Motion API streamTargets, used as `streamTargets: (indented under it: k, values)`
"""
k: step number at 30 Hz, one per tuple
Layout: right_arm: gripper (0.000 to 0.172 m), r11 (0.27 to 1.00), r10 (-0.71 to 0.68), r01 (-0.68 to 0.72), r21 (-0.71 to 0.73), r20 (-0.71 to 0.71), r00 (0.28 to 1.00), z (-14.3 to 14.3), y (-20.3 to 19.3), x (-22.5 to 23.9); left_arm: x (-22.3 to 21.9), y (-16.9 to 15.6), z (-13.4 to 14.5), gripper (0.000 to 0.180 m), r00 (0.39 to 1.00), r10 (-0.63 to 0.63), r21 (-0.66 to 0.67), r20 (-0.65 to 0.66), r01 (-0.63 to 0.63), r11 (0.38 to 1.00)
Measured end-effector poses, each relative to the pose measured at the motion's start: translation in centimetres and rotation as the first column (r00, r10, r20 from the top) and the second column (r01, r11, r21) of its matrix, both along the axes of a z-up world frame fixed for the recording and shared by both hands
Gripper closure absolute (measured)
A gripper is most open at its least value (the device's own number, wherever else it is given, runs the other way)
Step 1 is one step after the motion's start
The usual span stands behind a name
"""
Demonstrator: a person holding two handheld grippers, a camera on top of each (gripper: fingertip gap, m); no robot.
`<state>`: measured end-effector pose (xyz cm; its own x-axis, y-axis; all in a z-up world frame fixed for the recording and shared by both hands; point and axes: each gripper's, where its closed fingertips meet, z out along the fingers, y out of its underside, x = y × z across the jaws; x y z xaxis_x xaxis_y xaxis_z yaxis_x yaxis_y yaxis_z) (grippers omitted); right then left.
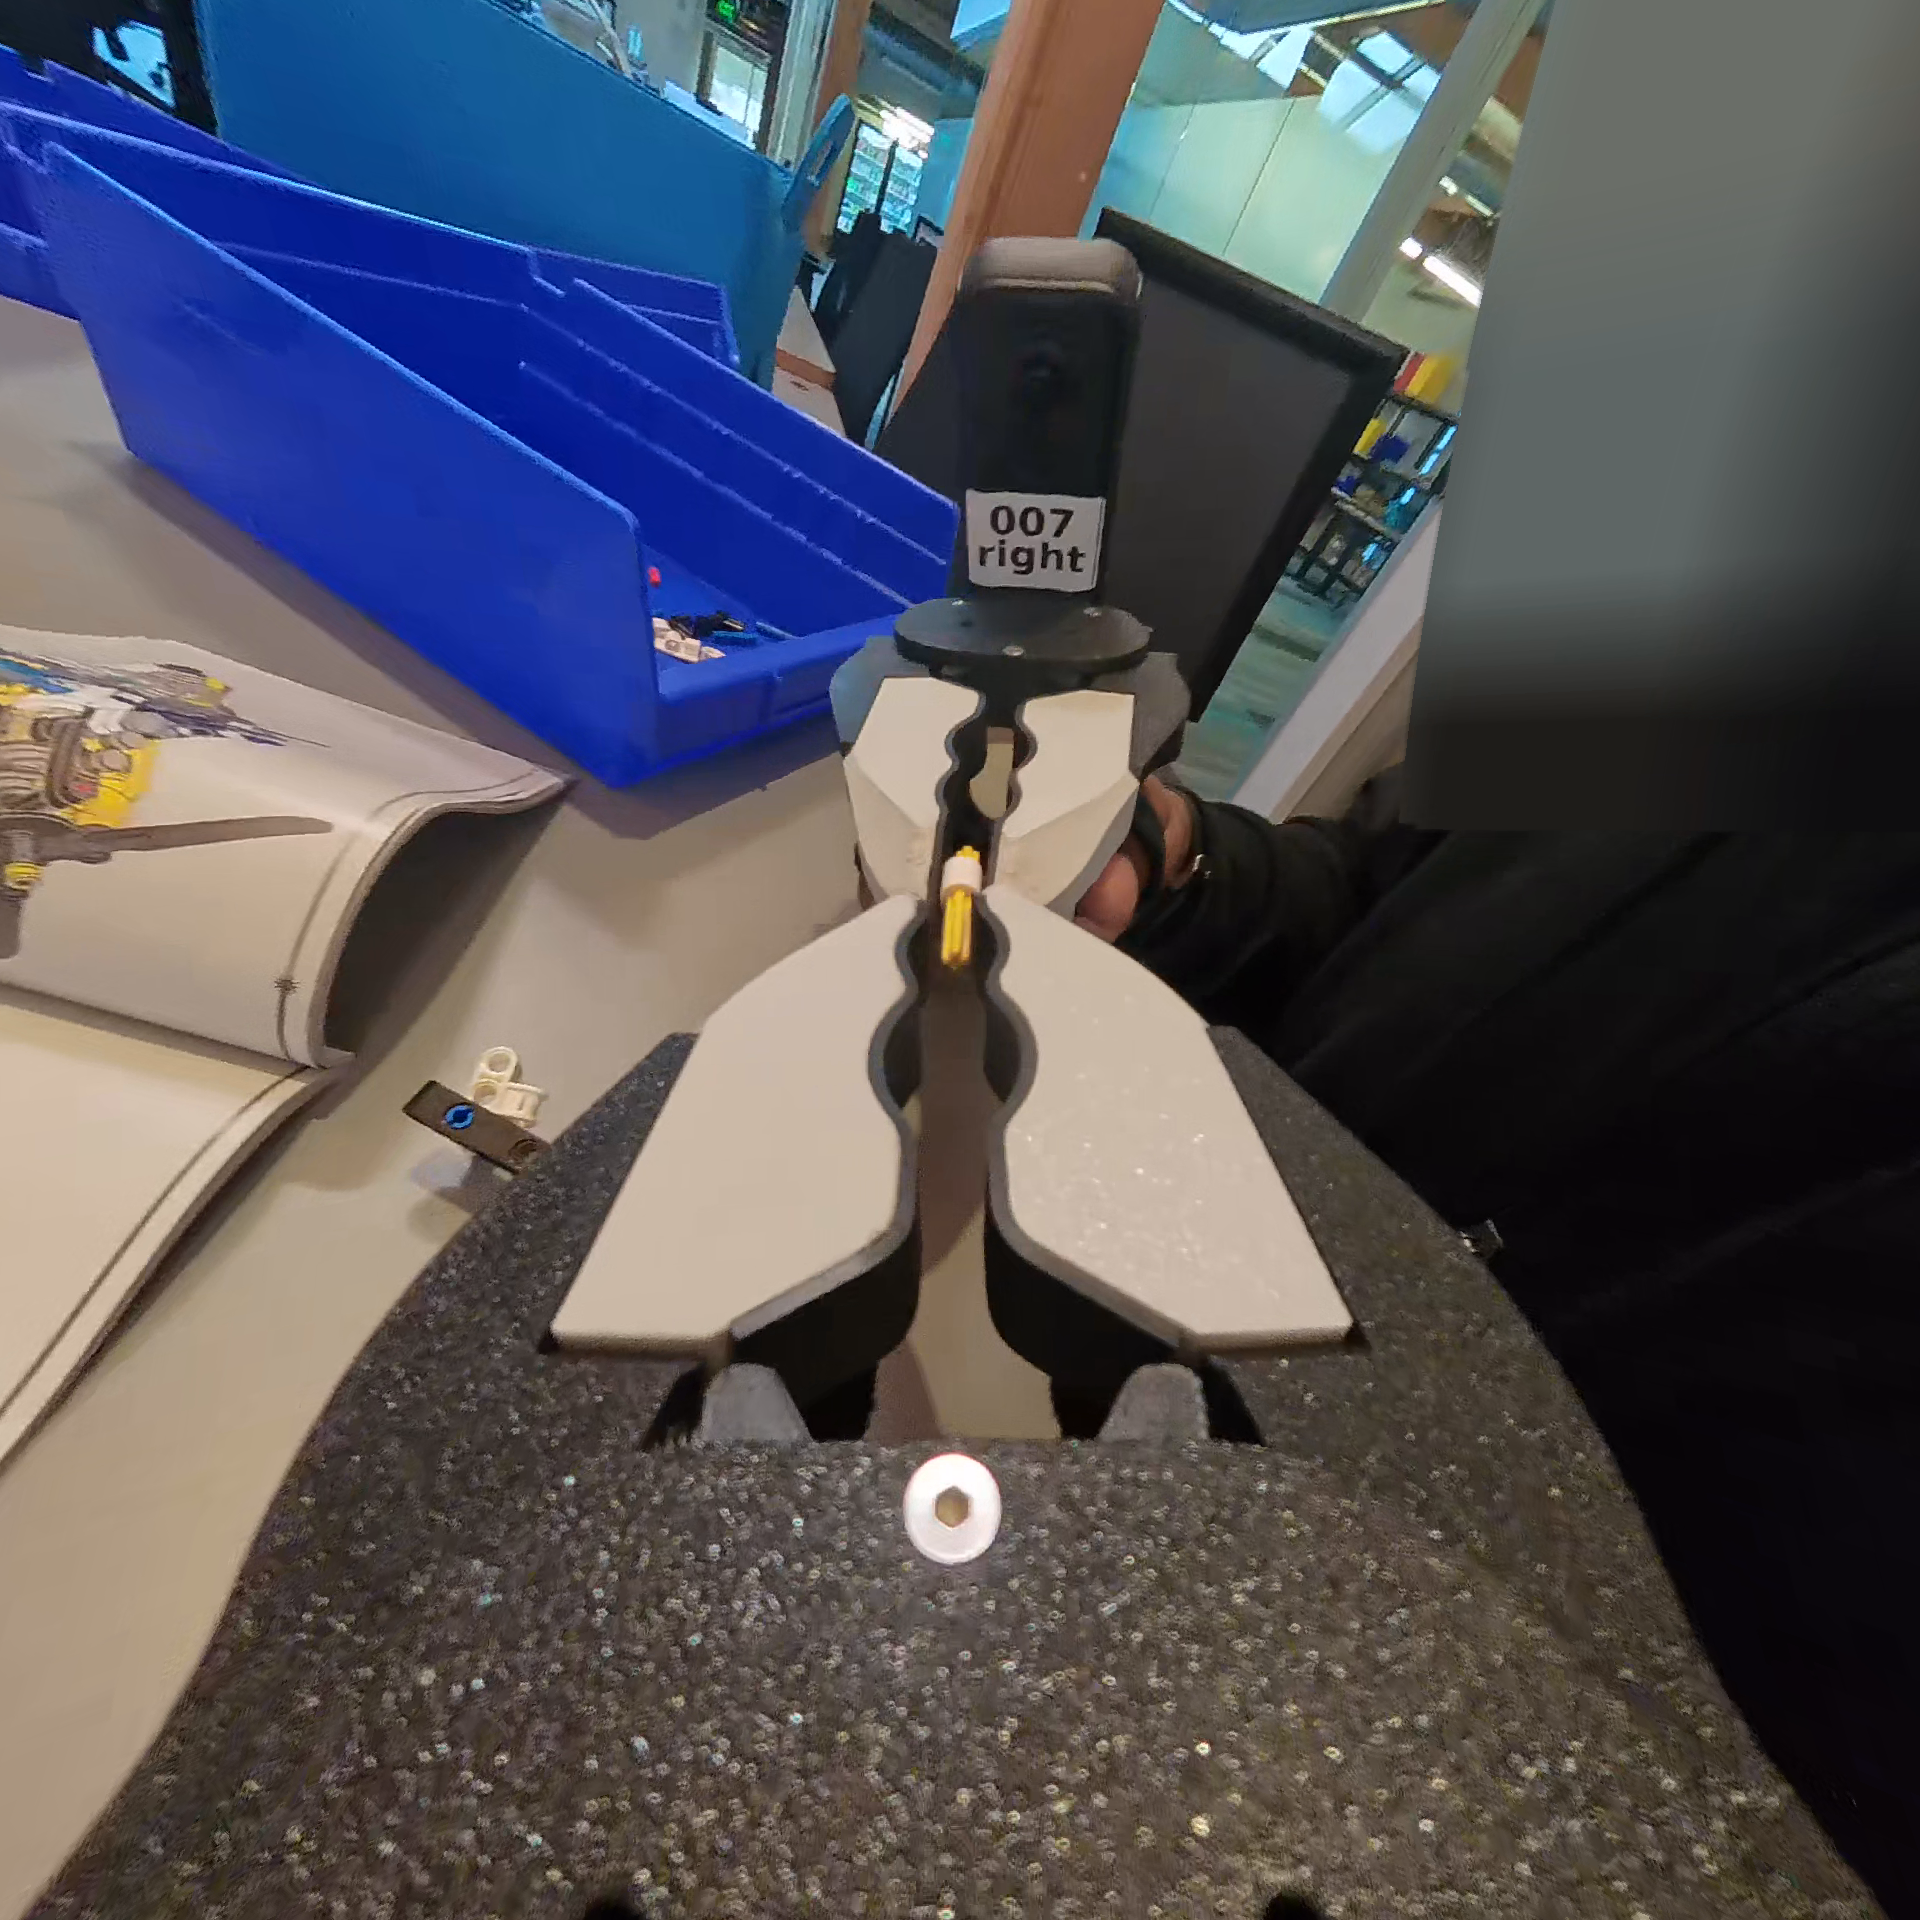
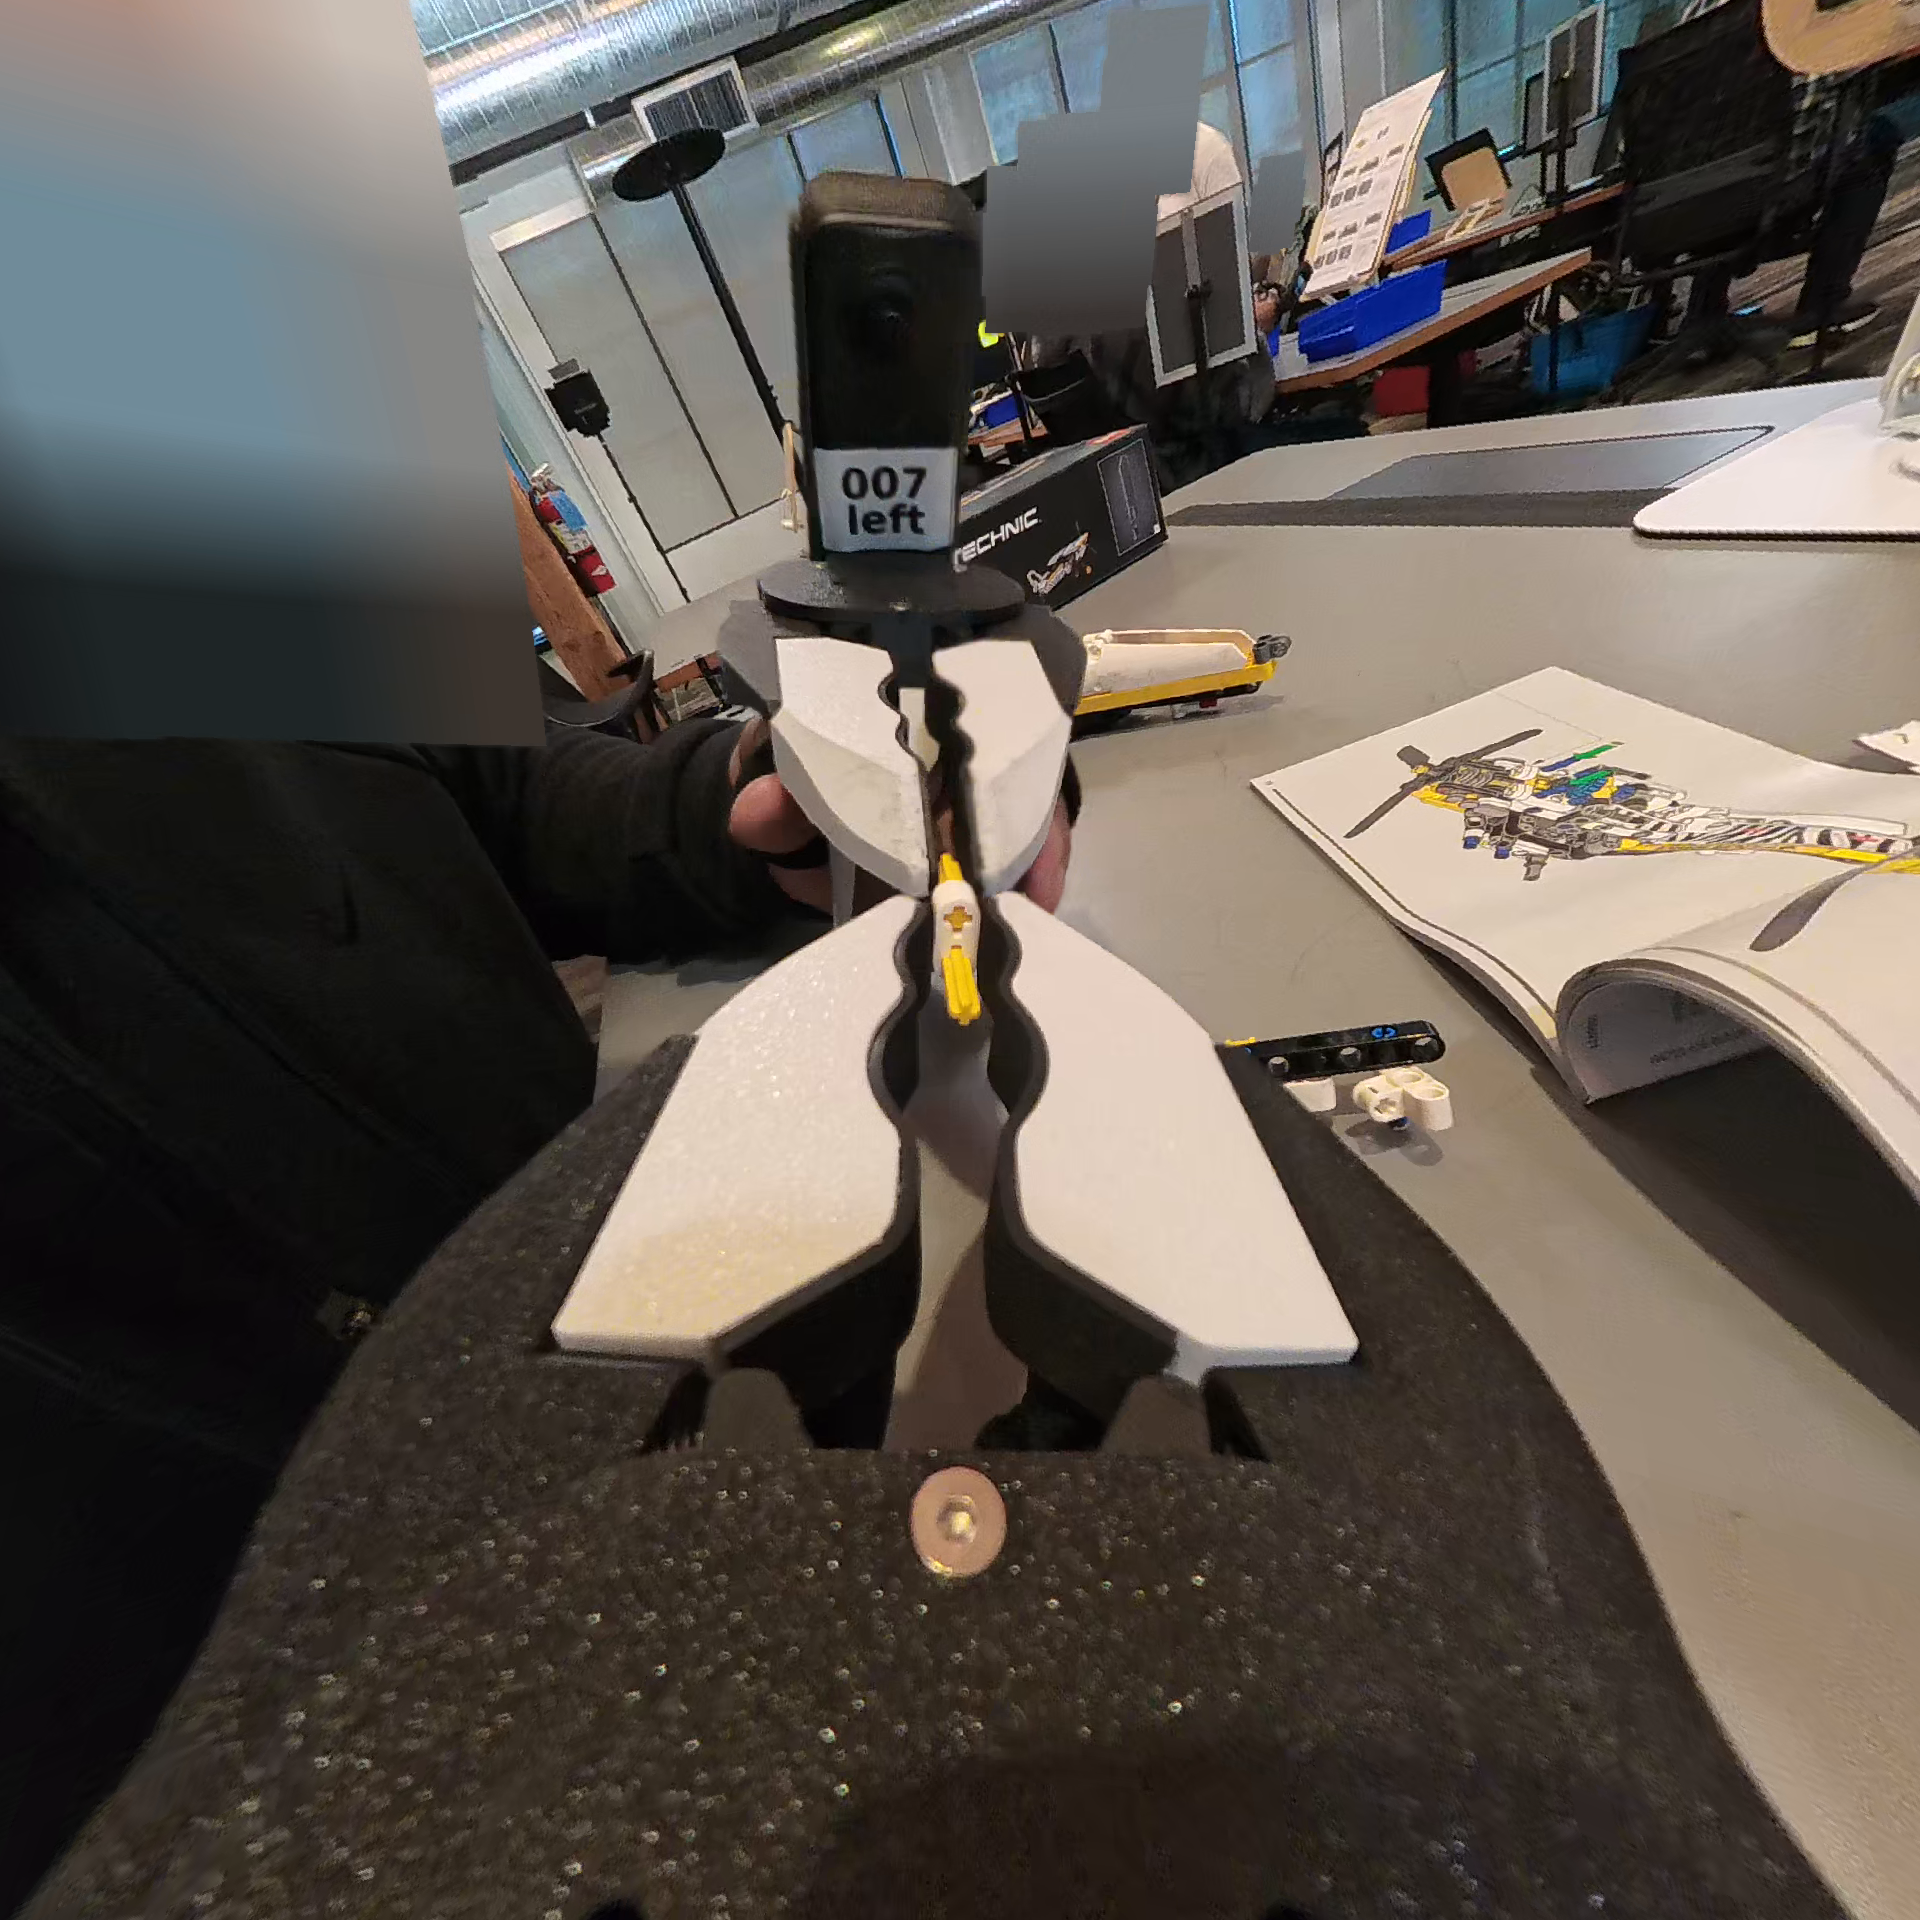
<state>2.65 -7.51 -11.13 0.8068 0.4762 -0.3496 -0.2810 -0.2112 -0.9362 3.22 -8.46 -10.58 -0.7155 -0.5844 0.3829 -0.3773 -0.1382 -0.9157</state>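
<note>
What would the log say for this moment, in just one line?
left gripper: shut on yellow axle | right gripper: shut on white connector | grippers tip to tip above grey table

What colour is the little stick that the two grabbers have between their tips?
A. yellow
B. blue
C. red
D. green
A: the thin stick between the facing tips of the right gripper and the left gripper is yellow, and it passes through a small white piece.
</note>
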Motion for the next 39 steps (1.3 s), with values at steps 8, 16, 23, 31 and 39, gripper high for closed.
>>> streamTargets:
  k: [8,16,23,31,39]
  values:
    - [0.164,1.0,-0.016,0.016,-0.001,0.004,1.0,-0.1,0.1,0.2,0.1,0.0,-0.1,0.174,0.998,0.009,-0.06,-0.056,-0.013,0.998]
    - [0.164,1.0,-0.006,0.006,-0.017,-0.016,1.0,-0.2,0.2,0.0,0.0,0.3,-0.3,0.175,0.999,-0.006,-0.103,-0.039,0.002,0.995]
    - [0.164,1.0,-0.016,0.015,-0.014,-0.039,0.999,0.0,-0.3,0.1,-0.1,0.0,-0.2,0.177,0.999,-0.031,-0.086,-0.01,0.03,0.996]
    - [0.164,0.988,-0.143,0.148,0.031,-0.127,0.981,0.9,-1.5,2.4,0.3,0.3,0.5,0.179,1.0,-0.015,-0.117,0.028,0.018,0.993]
    - [0.164,0.979,-0.192,0.199,0.047,-0.124,0.974,1.0,-2.4,3.9,1.8,0.3,0.3,0.159,0.999,0.046,-0.082,0.012,-0.045,0.996]
